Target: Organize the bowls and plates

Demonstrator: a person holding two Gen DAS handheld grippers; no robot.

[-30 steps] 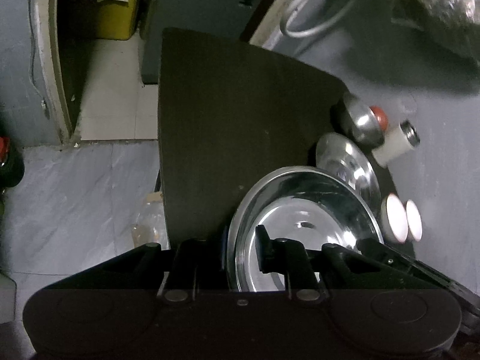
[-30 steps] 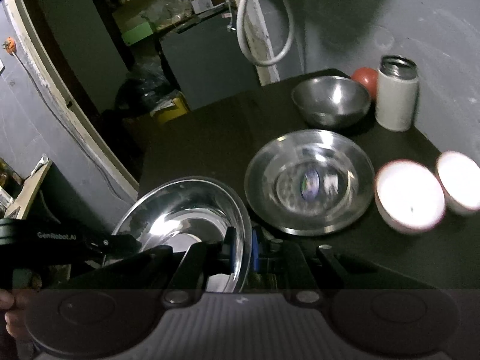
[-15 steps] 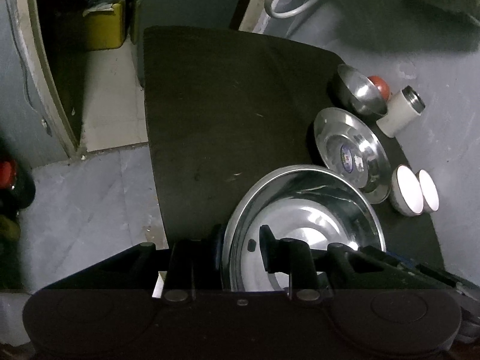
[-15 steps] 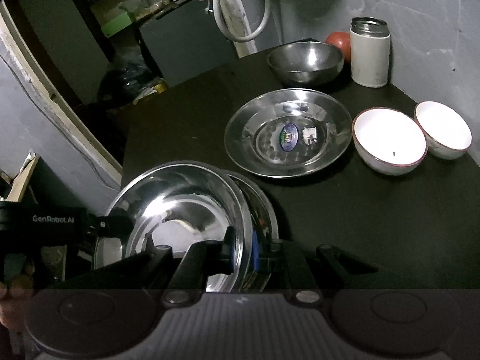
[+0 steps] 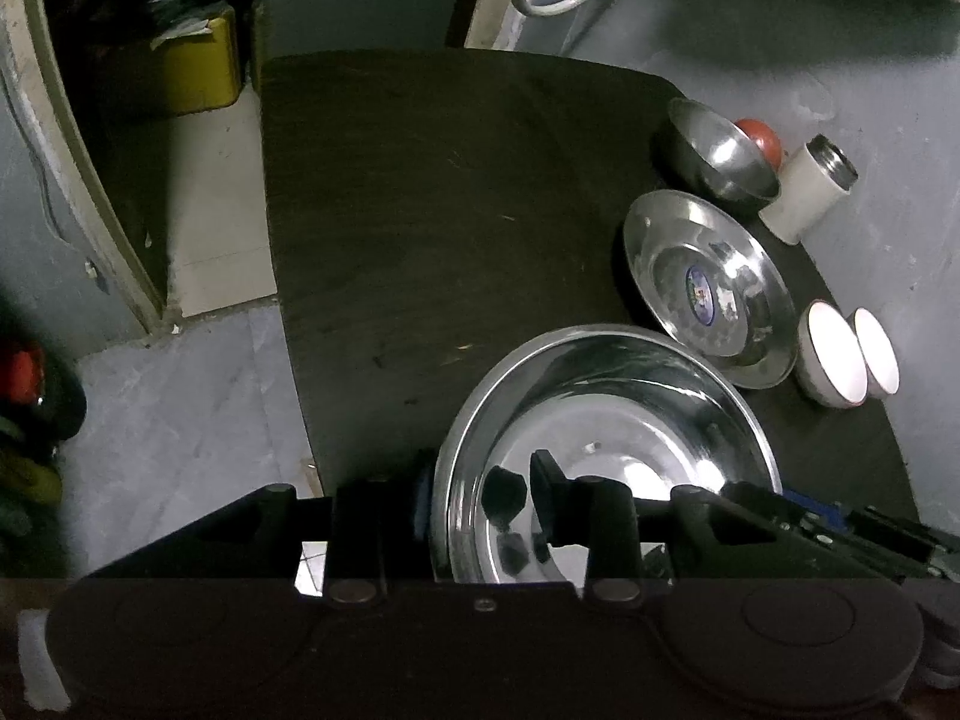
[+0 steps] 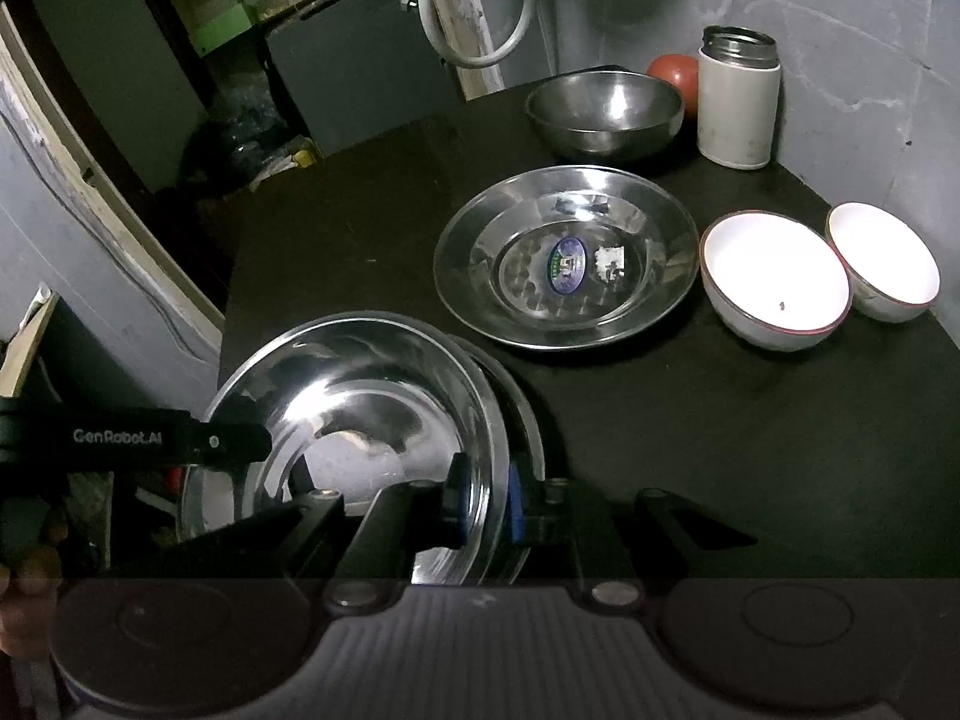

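the large steel plate sits at the near left corner of the dark table, tilted, with its rim running between both pairs of jaws, so each hand already has it edge-on and nothing needs reaching for. the right gripper is the one that carries it: its blue-padded jaws are pinched onto the rim at the plate's near right edge, with what looks like a second steel rim lying just behind the first, whether nested or only overlapping is hard to tell. the left gripper straddles the opposite rim, one finger outside and one inside the dish, and its jaws are opening, the pads no longer pressing on the metal. so the coming move likely turns on the right hand alone swinging the plate toward the flatter steel plate farther back, which holds only a sticker and a small scrap. beyond it the steel bowl looks empty, as do the two white bowls touching each other at the right; a flask and a red fruit stand by the wall.
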